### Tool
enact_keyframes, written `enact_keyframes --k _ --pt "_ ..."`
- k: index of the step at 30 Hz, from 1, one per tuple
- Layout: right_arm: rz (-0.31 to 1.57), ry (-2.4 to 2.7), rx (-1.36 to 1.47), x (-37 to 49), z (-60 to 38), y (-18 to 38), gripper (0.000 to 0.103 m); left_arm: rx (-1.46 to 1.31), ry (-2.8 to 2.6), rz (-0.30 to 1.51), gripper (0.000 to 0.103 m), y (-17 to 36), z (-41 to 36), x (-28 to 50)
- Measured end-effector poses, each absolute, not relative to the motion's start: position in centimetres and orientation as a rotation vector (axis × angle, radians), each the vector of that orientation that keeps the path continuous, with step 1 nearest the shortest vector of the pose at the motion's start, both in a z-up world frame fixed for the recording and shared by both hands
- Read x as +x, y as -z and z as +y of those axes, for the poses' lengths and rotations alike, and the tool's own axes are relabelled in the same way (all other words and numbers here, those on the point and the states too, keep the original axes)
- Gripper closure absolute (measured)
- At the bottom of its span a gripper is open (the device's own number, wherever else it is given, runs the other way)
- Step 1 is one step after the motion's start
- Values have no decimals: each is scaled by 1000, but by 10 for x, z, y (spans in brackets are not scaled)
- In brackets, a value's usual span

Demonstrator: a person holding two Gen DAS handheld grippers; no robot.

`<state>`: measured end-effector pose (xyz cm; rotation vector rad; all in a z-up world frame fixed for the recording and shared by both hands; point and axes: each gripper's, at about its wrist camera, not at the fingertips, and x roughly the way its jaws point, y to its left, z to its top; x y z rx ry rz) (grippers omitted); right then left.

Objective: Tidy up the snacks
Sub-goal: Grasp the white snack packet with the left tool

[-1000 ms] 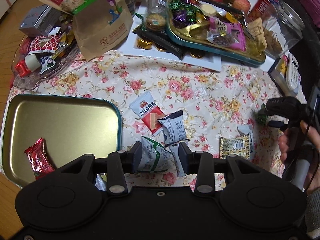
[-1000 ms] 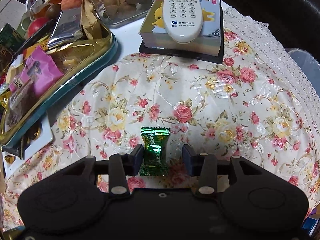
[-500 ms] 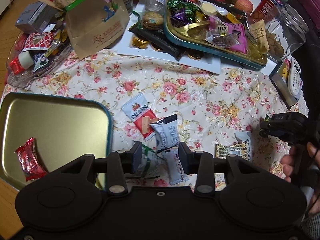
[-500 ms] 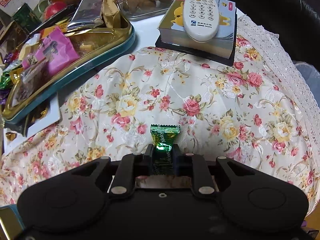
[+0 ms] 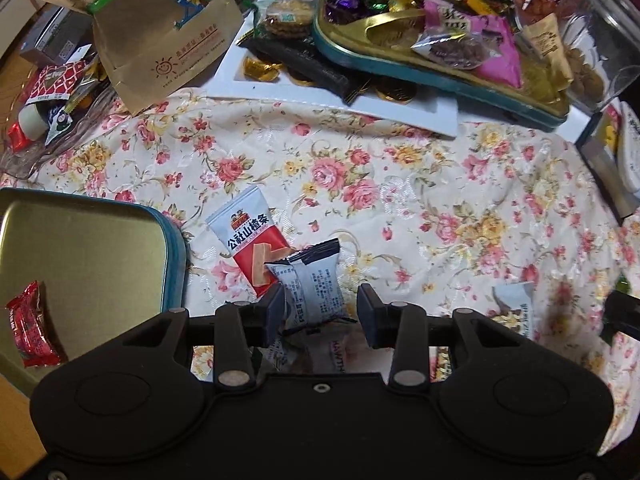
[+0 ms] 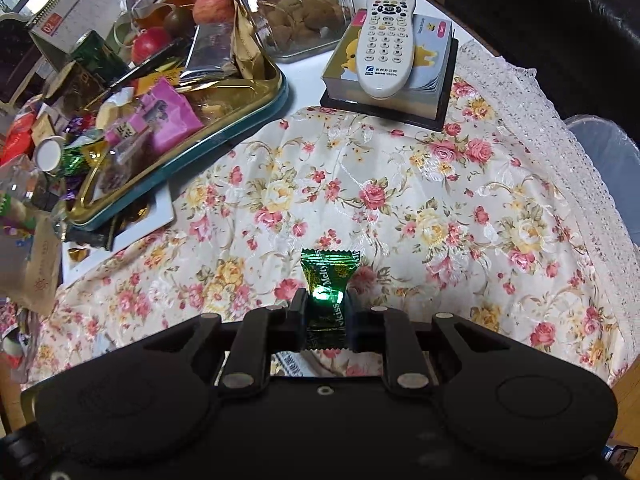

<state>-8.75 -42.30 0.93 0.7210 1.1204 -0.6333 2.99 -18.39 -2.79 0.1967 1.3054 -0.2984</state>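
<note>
green foil candy [image 6: 329,284]: clamped upright, clear of the floral cloth. grey-white snack packet [image 5: 311,287]: lies on the cloth, overlapping a red-and-white snack packet [image 5: 251,240]. red candy [image 5: 29,325]: lies inside the gold tray [image 5: 100,248].

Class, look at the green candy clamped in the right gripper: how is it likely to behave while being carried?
The green candy is small, so probably light. Its foil wrapper glints, so it may be slippery between the right gripper's pads. The crimped ends stick out free past the pads and look thin, so they will likely flop or crinkle, while the clamped middle seems firmer.
</note>
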Motion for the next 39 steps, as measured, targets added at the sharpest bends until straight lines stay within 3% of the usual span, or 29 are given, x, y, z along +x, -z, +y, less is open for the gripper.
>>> enact_keyframes --k 11,19,27,39 --pt "1054 576 705 -103 -412 -48 83 231 248 1297 55 50 -201 32" --pt "1088 570 711 -103 -408 -41 83 295 267 1289 54 55 -212 30" --pt "1086 562 713 -101 -403 -42 83 168 333 1354 54 54 -196 40" --pt "1076 539 737 -103 -403 -50 83 289 344 1312 53 57 -211 27"
